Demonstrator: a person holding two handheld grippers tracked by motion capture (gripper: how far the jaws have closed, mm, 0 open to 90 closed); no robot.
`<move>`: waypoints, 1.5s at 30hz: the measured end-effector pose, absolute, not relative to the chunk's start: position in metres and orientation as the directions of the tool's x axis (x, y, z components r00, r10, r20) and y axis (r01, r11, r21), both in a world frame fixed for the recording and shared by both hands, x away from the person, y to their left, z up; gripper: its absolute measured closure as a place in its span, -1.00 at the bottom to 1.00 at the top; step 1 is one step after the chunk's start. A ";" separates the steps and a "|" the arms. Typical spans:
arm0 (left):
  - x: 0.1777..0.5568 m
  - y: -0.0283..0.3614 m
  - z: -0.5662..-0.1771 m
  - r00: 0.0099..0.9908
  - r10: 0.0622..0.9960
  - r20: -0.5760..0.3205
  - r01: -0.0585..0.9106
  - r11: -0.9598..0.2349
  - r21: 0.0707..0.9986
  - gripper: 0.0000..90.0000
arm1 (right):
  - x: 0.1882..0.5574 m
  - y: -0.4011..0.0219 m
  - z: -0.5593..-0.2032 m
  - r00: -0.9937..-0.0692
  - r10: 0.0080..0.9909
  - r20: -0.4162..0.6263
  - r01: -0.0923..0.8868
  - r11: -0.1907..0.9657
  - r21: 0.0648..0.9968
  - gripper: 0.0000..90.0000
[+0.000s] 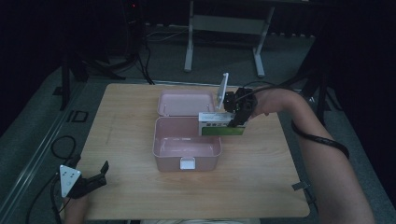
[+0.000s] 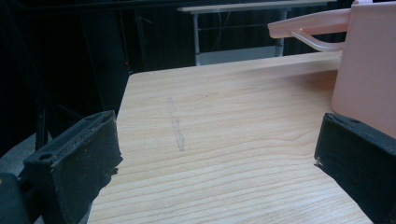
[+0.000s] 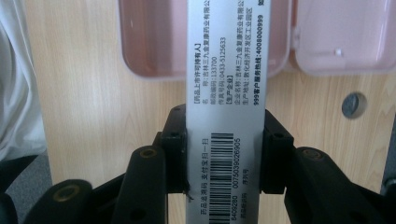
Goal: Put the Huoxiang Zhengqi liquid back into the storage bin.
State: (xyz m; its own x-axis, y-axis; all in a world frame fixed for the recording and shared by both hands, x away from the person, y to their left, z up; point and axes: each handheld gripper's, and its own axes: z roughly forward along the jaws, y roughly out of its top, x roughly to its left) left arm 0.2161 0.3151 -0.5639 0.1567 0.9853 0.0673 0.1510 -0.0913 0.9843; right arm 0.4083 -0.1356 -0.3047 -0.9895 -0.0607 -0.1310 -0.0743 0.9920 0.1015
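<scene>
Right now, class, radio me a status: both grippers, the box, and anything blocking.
Right gripper shut on medicine carton, held over open pink box. Left gripper open, idle at table's near-left corner. Box interior looks empty; lid back, nothing blocking.

My left gripper (image 2: pixel 219 154) sits low over the wooden table (image 2: pixel 224 121), jaws wide apart w/ bare wood between them, nothing held. Pink box (image 2: pixel 369 70) at far right, its wall just beyond my right-hand jaw. Its lid (image 2: pixel 310 22) sticks out above, handle loop under it. Faint scuff mark (image 2: pixel 176 125) mid-table. Grey desk frame (image 2: pixel 243 32) in dark bkgd.
</scene>
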 end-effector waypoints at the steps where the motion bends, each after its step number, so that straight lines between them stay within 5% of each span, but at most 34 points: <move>1: 0.216 0.315 -0.564 0.157 0.985 0.068 0.152 -0.092 0.984 -0.99 | 0.408 -0.133 -0.305 -0.990 -0.065 -0.128 -0.078 0.992 0.101 0.38; 19: 0.216 0.315 -0.564 0.158 0.985 0.068 0.151 -0.092 0.984 -0.99 | 0.397 -0.077 -0.315 -0.987 -0.121 -0.110 -0.134 0.983 0.127 0.38; 45: 0.216 0.315 -0.564 0.161 0.985 0.069 0.151 -0.094 0.984 -0.99 | 0.407 -0.051 -0.401 -0.995 -0.097 -0.031 -0.099 0.990 0.097 0.38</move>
